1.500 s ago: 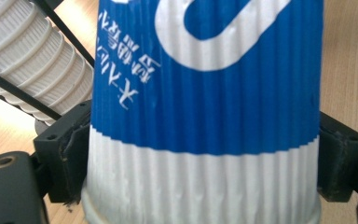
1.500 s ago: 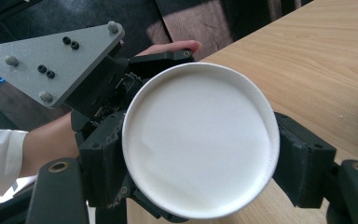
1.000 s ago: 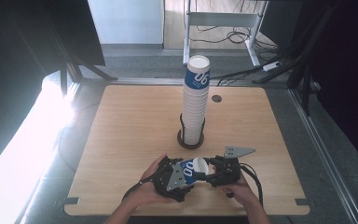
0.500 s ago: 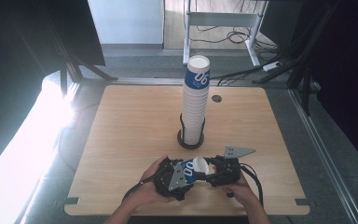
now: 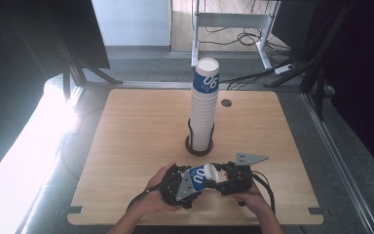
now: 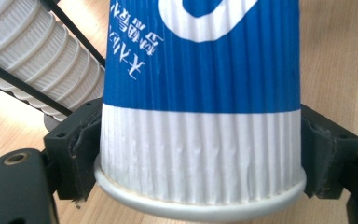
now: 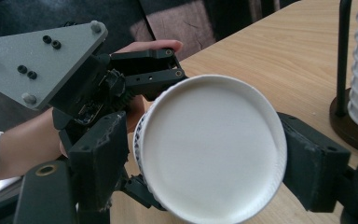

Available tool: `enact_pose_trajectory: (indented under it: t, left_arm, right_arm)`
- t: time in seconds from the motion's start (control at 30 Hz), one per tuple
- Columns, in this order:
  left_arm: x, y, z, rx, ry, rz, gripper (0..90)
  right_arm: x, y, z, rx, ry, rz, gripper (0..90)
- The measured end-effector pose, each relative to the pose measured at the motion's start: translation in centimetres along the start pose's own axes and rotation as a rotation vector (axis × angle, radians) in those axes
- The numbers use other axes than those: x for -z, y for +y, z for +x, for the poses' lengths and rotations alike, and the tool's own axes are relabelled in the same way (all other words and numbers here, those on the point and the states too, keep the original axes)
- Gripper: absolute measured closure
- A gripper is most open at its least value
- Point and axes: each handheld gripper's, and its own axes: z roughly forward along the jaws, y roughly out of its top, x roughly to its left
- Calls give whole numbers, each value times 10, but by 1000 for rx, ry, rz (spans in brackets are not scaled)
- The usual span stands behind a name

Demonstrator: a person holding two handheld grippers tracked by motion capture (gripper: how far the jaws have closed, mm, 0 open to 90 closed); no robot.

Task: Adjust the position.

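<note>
- The light wooden surface (image 5: 141, 146) has rounded corners and a cable hole near its far edge; around it lie grey floor, dark screens, cables and a white desk frame.
- A tall stack of cups (image 5: 204, 107) stands in a black holder at mid-surface.
- The paper cup (image 5: 202, 176) is ribbed, blue with white print and a white band by its rim, lying level near the front edge.
- The left gripper (image 6: 200, 154) has just been closing; its fingers (image 6: 81, 149) press the cup's sides near one end.
- The right gripper (image 7: 205, 158) has just been opening; its fingers (image 7: 100, 158) flank the cup's other end, loose or touching I cannot tell.
</note>
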Motion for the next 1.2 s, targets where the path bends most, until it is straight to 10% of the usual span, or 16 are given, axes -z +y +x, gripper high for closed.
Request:
enact_pose_trajectory:
  t: [0.77,1.2]
  left_arm:
    - [0,1,10,-63,30,13,161]
    - [3,5,16,-139,47,56,161]
  right_arm:
    - [28,20,4,82,-84,35,210]
    - [28,44,7,176,-136,326,184]
